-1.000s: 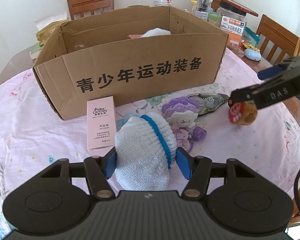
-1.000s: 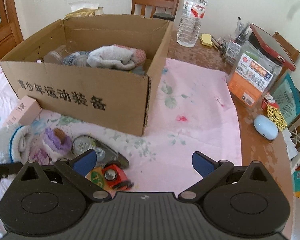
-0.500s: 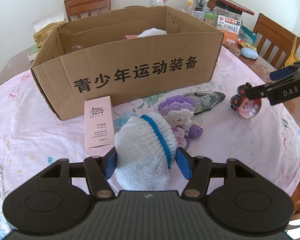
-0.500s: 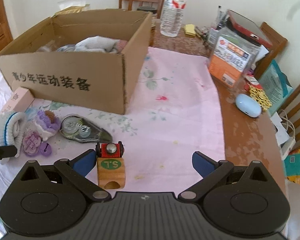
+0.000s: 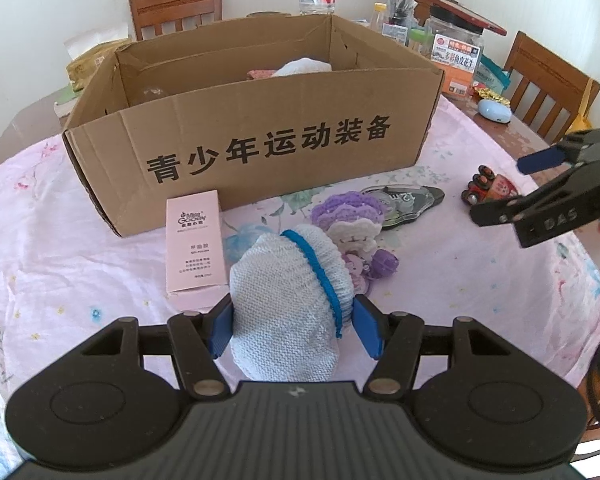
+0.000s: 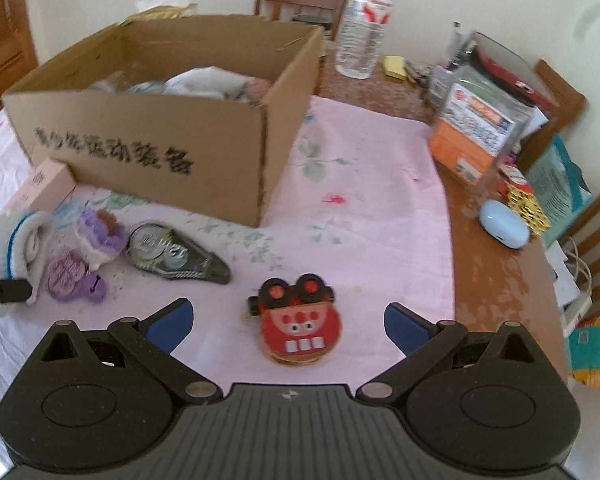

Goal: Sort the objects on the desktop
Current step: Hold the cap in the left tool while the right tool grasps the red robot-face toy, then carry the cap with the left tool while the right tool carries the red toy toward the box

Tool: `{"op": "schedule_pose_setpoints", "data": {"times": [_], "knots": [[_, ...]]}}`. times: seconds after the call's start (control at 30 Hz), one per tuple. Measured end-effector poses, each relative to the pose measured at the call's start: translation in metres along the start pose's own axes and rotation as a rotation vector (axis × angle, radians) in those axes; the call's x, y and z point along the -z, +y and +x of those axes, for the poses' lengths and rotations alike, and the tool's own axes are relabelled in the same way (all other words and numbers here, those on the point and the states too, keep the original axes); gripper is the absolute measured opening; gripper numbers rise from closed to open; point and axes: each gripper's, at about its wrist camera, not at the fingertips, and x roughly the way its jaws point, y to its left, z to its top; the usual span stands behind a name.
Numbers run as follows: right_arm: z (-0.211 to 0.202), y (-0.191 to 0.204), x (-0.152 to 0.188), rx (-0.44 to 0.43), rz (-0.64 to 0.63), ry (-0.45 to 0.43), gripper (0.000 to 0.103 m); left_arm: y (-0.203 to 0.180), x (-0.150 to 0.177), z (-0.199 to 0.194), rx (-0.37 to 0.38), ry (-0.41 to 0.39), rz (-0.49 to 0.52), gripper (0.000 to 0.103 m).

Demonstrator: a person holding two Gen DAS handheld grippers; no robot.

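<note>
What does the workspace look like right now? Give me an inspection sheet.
Surface: pink floral tablecloth over a brown wooden table.
Job's things: open brown cardboard box holding cloth; pale blue knitted hat; red wooden toy car; grey tape dispenser; purple crocheted doll; pink carton.
Clutter: clear water bottle, orange-labelled jar.
Grippers: left gripper jaws shut on hat; right gripper jaws open around car.
Cables: nothing seen.
Surroundings: wooden chairs.
</note>
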Motion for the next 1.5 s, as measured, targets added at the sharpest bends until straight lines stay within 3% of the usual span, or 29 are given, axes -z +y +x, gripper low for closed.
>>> {"op": "schedule_pose_setpoints", "data": {"times": [0.17,0.6,0.73,0.87,1.17,1.5], "knots": [[0.009,-0.003,-0.001,-0.022,-0.032,0.004,0.100,0.002,-0.003,-0.003,0.029,0.004,-0.017,0.061],[0.023,-0.014,-0.001,-0.081,-0.058,0.044,0.077,0.001,-0.010,-0.008,0.055,0.002,-0.018,0.061],[0.024,-0.013,0.000,-0.074,-0.073,0.055,0.075,-0.001,-0.013,-0.011,0.058,-0.004,-0.007,0.061],[0.024,-0.013,-0.002,-0.090,-0.064,0.059,0.061,-0.001,-0.015,-0.014,0.063,-0.006,-0.005,0.061],[0.019,-0.019,-0.005,-0.114,-0.052,0.068,0.060,0.005,-0.019,-0.024,0.083,0.001,-0.016,0.061],[-0.014,-0.018,-0.022,-0.150,-0.123,0.051,0.060,0.013,-0.034,-0.042,0.107,-0.004,0.021,0.061]]}}
